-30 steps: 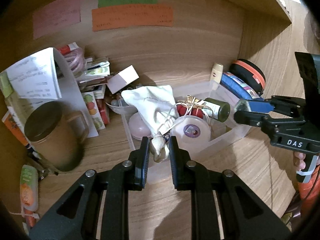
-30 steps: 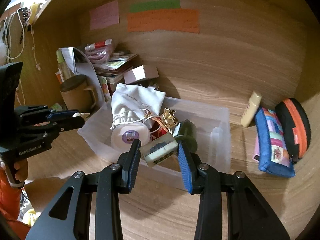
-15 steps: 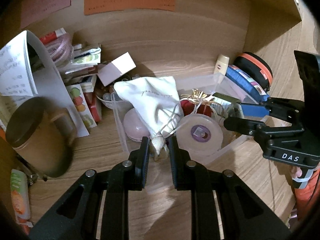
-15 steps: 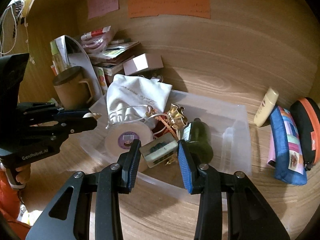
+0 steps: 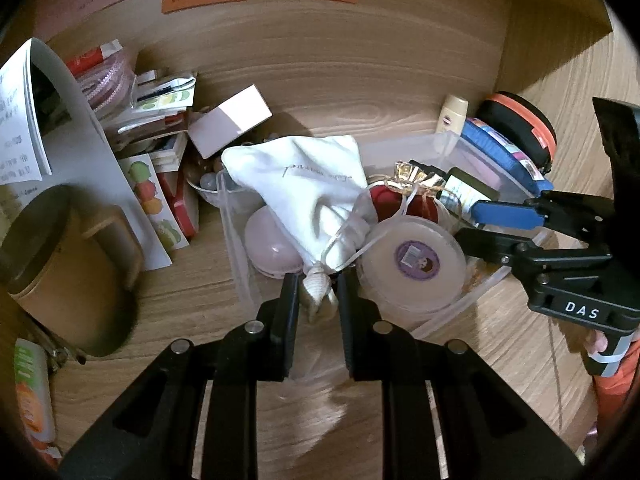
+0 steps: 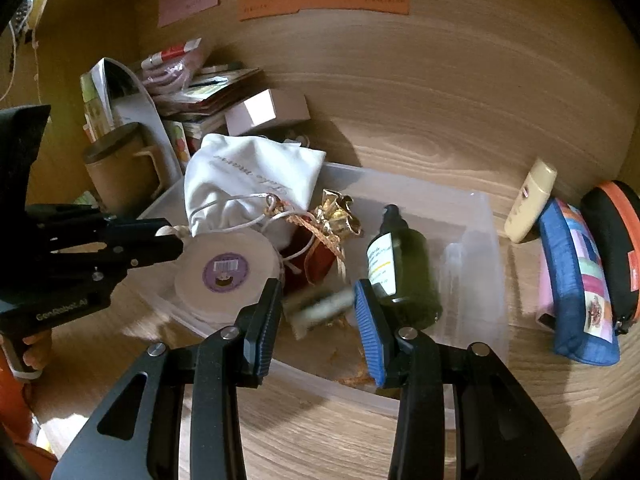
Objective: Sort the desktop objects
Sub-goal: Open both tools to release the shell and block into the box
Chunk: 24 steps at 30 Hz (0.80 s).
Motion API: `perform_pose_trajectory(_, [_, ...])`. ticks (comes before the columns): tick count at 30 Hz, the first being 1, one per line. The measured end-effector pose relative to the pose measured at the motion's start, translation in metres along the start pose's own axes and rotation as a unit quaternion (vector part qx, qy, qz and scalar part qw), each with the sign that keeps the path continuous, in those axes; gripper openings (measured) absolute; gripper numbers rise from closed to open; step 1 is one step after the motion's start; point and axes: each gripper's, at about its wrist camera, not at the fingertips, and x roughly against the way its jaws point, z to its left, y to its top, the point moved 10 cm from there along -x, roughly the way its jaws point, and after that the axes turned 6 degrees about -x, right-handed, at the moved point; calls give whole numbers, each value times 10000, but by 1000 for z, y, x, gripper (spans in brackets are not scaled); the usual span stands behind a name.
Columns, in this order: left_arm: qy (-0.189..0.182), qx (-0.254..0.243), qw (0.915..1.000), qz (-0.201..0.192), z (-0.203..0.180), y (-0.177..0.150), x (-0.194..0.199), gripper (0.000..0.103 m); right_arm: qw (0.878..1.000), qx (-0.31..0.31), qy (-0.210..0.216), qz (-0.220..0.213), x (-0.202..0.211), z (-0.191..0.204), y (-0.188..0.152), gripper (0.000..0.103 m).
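Clearly both grippers are working over the clear plastic bin (image 6: 476,216), which sits on the wooden desk (image 6: 320,432) and serves as the collecting place for loose things. The left gripper (image 5: 316,292) has its jaws nearly closed on the small pale knot (image 5: 317,286) at the end of the drawstring of the white cloth bag (image 5: 304,184); holding the cord end, rather than the soft body, looks like a way to steer the bag while its bulk rests over the far left part of the bin. The right gripper (image 6: 318,300) hangs above the near side of the bin with its jaws apart, and a small box (image 6: 320,308), blurred, sits between them without clearly touching either pad, so it appears to be free of the grip, though I cannot tell for certain. Just right of it a dark green bottle (image 6: 400,272) lies on its side on the bin floor. A round white tin (image 6: 226,272) with a purple label lies at the near left of the bin, with a red pouch (image 6: 316,256) tied in gold ribbon behind it. Outside the bin, still unsorted by my judgement, are a cream tube (image 6: 530,200), a blue pencil case (image 6: 576,280) and a black and orange case (image 6: 612,248) at the right, and a brown mug (image 6: 116,172), a pink box (image 6: 266,112) and a stack of papers (image 6: 208,88) at the far left.
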Motion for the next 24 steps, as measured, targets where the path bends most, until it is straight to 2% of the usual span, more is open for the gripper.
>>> perform_pose_trajectory(7, [14,-41,10000,-77,1,1,0,20,10000,17,-17,-65,1,0,1,34])
perform_pose_trajectory(9, [23,-114,9999,-101,-2,1,0,27,10000,11,-20,-72,1,0,0,35])
perform_pose_trajectory(11, [82,-181,9997,-133,-4,1,0,29,10000,17,-41,-83,1,-1,0,37])
perform_pose_trajectory(19, [86,-182,9997,-162,-4,0,1,29,9998,11,-11,-179,7,1,3,39])
perform_pose_trajectory(21, [92,-186,9996,-171,-5,0,1,29,9997,-5,64,-246,11,2,5,48])
perform_pose_trajectory(24, [116,-191,9996,-191,-5,0,2,30,9992,18,133,-381,18,5,8,55])
